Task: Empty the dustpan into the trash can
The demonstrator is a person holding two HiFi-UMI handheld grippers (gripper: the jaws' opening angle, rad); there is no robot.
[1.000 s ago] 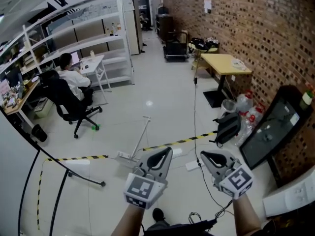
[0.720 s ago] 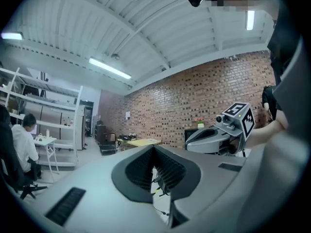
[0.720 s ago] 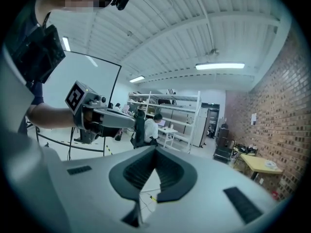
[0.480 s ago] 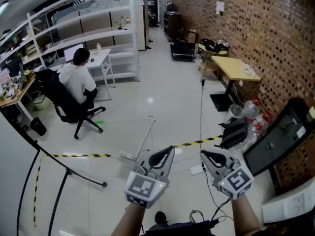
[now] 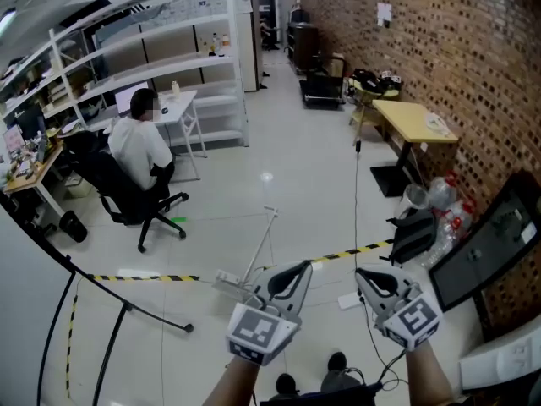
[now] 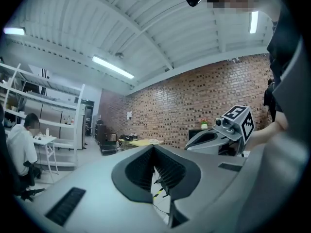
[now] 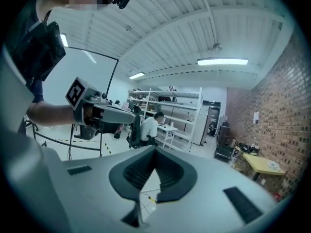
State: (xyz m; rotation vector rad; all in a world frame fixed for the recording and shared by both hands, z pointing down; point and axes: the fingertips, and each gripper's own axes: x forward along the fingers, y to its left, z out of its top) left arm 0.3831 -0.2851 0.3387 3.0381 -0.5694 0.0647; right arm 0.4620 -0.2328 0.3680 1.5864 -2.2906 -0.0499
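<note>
In the head view my left gripper [image 5: 300,270] and my right gripper [image 5: 365,276] are held side by side low in the frame, both shut with nothing between the jaws. A thin white long-handled tool [image 5: 260,248], possibly the dustpan, lies on the pale floor just beyond the left gripper. In the left gripper view the left gripper [image 6: 154,148] has its pads together, and the right gripper [image 6: 190,146] shows to its right. The right gripper view shows the right gripper [image 7: 155,150] shut as well, with the left gripper [image 7: 130,116] beside it. A small dark bin [image 5: 73,226] stands far left.
Yellow-black tape [image 5: 348,250] crosses the floor ahead. A person sits in a black office chair [image 5: 127,200] at the left. A black curved stand [image 5: 127,304] lies near left. A black bag [image 5: 414,232], plastic bottles, a dark panel [image 5: 486,244] and a yellow table [image 5: 414,117] line the brick wall.
The whole view has advanced across the floor: the seated person, the tape and the white tool have come nearer. Both grippers stay shut and side by side, a little lower in the frame.
</note>
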